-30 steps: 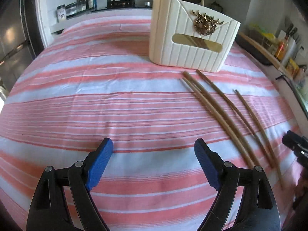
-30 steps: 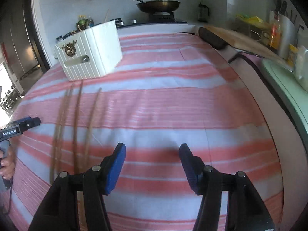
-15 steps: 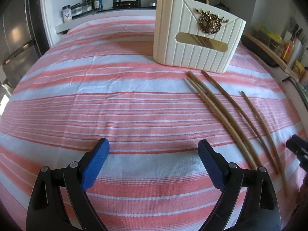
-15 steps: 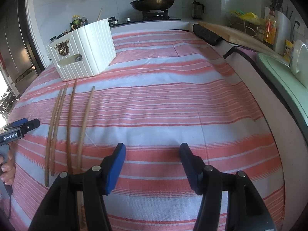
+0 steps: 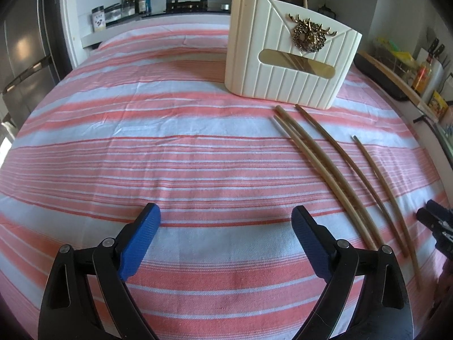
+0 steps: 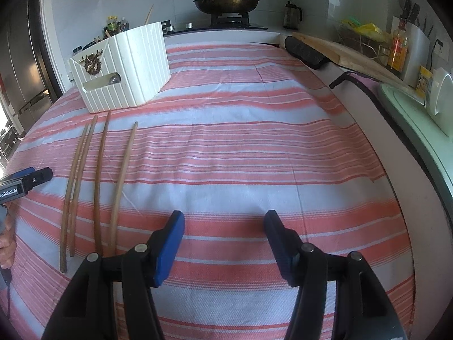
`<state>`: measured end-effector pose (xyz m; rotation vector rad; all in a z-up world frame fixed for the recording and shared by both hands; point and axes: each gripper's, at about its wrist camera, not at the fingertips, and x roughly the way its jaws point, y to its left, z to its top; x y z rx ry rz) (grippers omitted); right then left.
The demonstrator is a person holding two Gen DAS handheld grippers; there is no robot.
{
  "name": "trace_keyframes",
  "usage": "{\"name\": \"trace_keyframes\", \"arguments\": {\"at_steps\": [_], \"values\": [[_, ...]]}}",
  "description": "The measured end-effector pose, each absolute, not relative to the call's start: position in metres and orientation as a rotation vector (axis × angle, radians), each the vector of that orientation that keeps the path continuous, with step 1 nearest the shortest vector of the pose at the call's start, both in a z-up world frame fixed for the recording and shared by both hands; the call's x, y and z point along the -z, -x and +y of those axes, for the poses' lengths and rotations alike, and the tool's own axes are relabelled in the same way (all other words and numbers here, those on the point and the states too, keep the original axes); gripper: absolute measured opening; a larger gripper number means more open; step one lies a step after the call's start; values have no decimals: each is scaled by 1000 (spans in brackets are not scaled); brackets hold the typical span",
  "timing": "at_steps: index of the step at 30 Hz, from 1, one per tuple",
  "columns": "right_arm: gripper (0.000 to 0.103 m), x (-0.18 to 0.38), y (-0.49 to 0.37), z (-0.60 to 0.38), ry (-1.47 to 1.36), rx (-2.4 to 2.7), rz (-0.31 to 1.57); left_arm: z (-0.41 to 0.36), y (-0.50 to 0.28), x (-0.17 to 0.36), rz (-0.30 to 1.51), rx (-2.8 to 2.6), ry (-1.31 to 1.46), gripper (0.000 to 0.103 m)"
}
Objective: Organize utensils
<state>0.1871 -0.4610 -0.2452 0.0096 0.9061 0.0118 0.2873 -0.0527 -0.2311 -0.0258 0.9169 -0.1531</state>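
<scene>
Several long wooden chopsticks (image 5: 334,170) lie side by side on the striped cloth in front of a white ribbed holder box (image 5: 288,56) with a gold deer emblem. More chopsticks stand in the box. My left gripper (image 5: 226,232) is open and empty, left of the chopsticks. My right gripper (image 6: 223,235) is open and empty, just right of the chopsticks (image 6: 97,181); the box (image 6: 121,70) stands beyond them. The left gripper's tip shows at the left edge of the right wrist view (image 6: 31,180).
A red and white striped cloth (image 5: 141,147) covers the table. A stove with a lidded pan (image 6: 226,2) stands behind. A wooden board (image 6: 348,53), bottles and a green tray (image 6: 410,107) line the right counter. A fridge (image 5: 22,56) stands left.
Both views have pulled back and steadied. The left gripper has drifted slightly so the box looks nearer; the right gripper has swung left toward the chopsticks. Both stay open.
</scene>
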Motion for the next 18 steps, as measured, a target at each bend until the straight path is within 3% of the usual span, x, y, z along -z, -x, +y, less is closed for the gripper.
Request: {"name": "trace_keyframes", "arguments": {"at_steps": [18], "values": [[61, 245, -187, -460, -5, -9, 906, -54, -287, 232, 920, 149, 14, 95]]}}
